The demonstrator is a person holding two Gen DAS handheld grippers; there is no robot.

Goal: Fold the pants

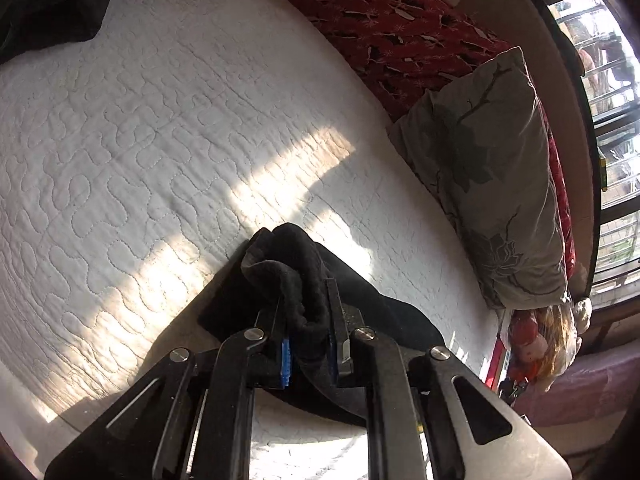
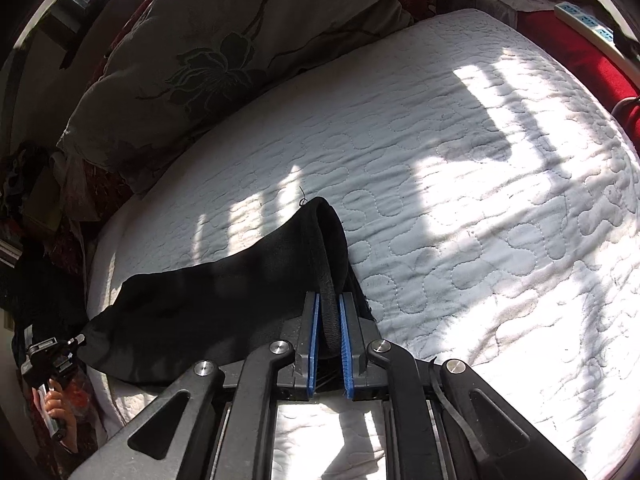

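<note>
The black pants (image 2: 224, 292) hang stretched between both grippers above the white quilted bed (image 2: 480, 200). My right gripper (image 2: 330, 298) is shut on a folded edge band of the pants, pinched between its blue pads (image 2: 344, 320). In the left wrist view, my left gripper (image 1: 306, 300) is shut on a bunched end of the pants (image 1: 288, 248), which bulges out past the fingertips. The right wrist view also shows the left gripper (image 2: 74, 340) at the pants' far end on the left, with a hand (image 2: 56, 404) holding its handle.
A grey flowered pillow (image 1: 492, 176) and a red patterned blanket (image 1: 400, 36) lie along the bed's far side, by a window (image 1: 608, 120). Dark cloth (image 1: 48, 0) covers one bed corner. A power strip (image 2: 588, 20) lies at the upper right. Sunlit patches cross the mattress (image 1: 160, 120).
</note>
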